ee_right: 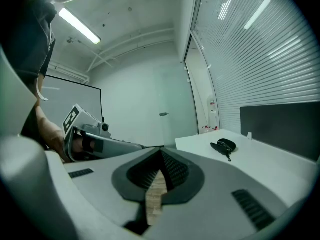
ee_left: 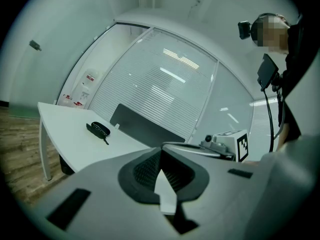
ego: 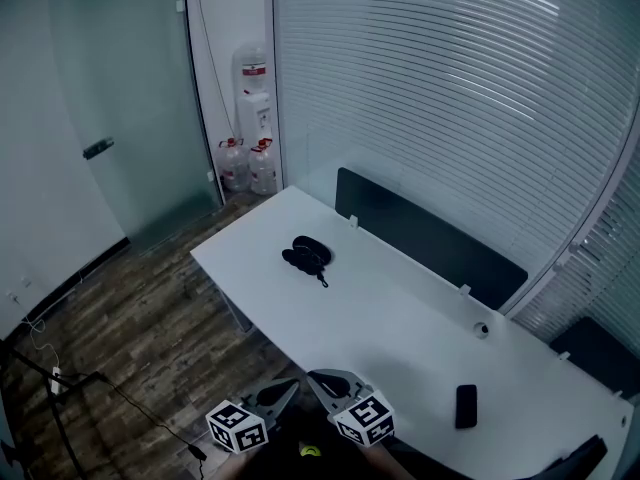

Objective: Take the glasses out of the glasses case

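The black glasses case (ego: 308, 254), with a short strap at its near end, lies on the white table (ego: 400, 328) towards its far left corner. It also shows small in the left gripper view (ee_left: 98, 129) and in the right gripper view (ee_right: 224, 145). Both grippers hover side by side at the table's near edge, far from the case. The left gripper (ego: 288, 388) (ee_left: 161, 151) is shut with nothing in it. Beside it, the right gripper (ego: 318, 378) (ee_right: 161, 151) is shut and empty too. The case looks closed; no glasses are visible.
A black phone (ego: 466, 406) and a small round fitting (ego: 481, 330) sit on the table's right part. A dark divider panel (ego: 430, 238) runs along the far edge. Water bottles (ego: 250, 163) stand in the corner by a glass door. Cables (ego: 60, 378) cross the wooden floor at left.
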The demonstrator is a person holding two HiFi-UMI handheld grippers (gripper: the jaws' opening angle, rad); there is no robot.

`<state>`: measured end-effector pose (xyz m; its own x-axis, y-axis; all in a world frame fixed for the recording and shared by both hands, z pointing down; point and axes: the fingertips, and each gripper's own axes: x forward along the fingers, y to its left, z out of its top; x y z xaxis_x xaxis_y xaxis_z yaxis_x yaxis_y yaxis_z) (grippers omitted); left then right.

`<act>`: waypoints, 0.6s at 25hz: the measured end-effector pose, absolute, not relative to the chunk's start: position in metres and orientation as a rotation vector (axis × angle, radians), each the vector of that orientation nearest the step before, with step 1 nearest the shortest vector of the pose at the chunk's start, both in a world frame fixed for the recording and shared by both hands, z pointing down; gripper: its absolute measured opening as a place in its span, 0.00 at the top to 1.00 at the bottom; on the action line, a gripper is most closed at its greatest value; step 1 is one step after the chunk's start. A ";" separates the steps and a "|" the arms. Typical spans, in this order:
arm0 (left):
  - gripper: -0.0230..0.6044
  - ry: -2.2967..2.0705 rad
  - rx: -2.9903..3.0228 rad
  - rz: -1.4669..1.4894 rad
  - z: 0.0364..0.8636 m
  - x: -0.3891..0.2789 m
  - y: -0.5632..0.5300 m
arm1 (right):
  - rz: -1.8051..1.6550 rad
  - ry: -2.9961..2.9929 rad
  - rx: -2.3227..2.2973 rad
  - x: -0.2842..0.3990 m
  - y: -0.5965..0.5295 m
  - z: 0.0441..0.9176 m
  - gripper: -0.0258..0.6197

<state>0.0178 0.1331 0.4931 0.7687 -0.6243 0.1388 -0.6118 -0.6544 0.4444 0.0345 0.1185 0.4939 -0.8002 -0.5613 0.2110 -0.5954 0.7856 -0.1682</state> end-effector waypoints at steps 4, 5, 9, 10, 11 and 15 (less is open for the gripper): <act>0.95 -0.908 2.504 -0.038 0.492 0.027 0.121 | 0.327 -2.823 0.961 0.042 0.105 0.491 0.94; 0.95 -0.905 2.508 -0.039 0.492 0.028 0.119 | 0.323 -2.821 0.965 0.043 0.103 0.491 0.94; 0.95 -0.891 2.512 -0.041 0.494 0.030 0.112 | 0.321 -2.809 0.972 0.040 0.096 0.495 0.93; 0.95 -0.891 2.509 -0.042 0.494 0.028 0.110 | 0.324 -2.807 0.970 0.039 0.094 0.496 0.93; 0.95 -0.894 2.505 -0.043 0.495 0.027 0.108 | 0.326 -2.805 0.967 0.037 0.092 0.498 0.93; 0.95 -0.906 2.497 -0.049 0.499 0.018 0.094 | 0.336 -2.794 0.969 0.034 0.079 0.502 0.93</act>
<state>0.0182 0.0942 0.4992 0.7801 -0.6128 0.1264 -0.5955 -0.6653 0.4503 0.0337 0.0789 0.5019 -0.7758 -0.5886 0.2272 -0.6257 0.7641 -0.1571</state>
